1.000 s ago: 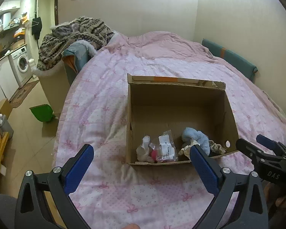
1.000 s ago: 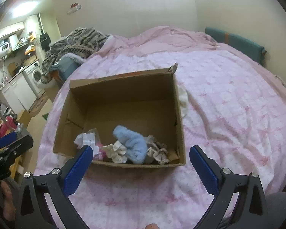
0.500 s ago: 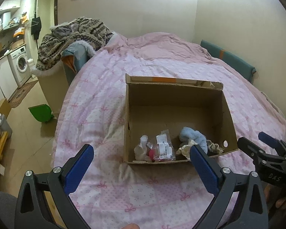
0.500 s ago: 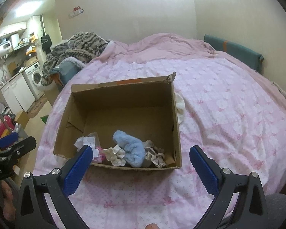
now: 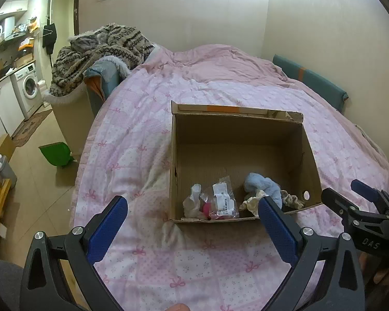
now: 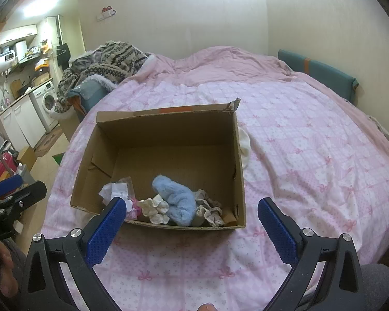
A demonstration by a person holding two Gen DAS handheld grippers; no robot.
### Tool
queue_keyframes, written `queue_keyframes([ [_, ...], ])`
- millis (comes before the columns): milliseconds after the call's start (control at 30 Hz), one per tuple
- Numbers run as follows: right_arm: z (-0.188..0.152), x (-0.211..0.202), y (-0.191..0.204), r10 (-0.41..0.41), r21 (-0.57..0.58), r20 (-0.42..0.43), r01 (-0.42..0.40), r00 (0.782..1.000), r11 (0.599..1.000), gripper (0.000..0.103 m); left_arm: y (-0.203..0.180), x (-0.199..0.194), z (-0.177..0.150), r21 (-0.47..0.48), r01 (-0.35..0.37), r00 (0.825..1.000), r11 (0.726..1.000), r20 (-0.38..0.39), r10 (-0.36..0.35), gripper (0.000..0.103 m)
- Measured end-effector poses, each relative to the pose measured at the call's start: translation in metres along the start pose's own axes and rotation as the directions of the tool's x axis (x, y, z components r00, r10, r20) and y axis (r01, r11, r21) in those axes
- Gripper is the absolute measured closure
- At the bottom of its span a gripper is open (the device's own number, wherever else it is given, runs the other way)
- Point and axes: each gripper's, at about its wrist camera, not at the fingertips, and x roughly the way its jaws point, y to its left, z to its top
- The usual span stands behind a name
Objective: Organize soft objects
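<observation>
A cardboard box [image 6: 166,140] sat on the pink bed [image 6: 298,140], with a heap of clothes [image 5: 101,51] beyond. The blue sock [image 6: 177,202] and other soft bits lay along its near wall, ahead of both grippers, left gripper [image 5: 192,223] and right gripper [image 6: 189,223], whose jaws stood wide open and empty.

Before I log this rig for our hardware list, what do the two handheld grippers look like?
Both match: the left gripper and right gripper have black angular plastic frames with silver bolt heads at the joints and two long fingers faced with textured blue pads. Seen from the left wrist view, the right gripper's body carries white lettering reading "DAS". No cables show. A grey sleeve edges the frame.
</observation>
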Motion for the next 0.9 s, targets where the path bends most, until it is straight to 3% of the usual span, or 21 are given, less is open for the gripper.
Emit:
queue_keyframes([
  [900, -0.0011, 0.0009, -0.0015, -0.002, -0.005, -0.010, 0.002, 1.000, 1.000, 0.000, -0.0025, 0.0009, -0.0018, 0.000, 0.003, 1.000, 1.000, -0.003, -0.003, 0.002],
])
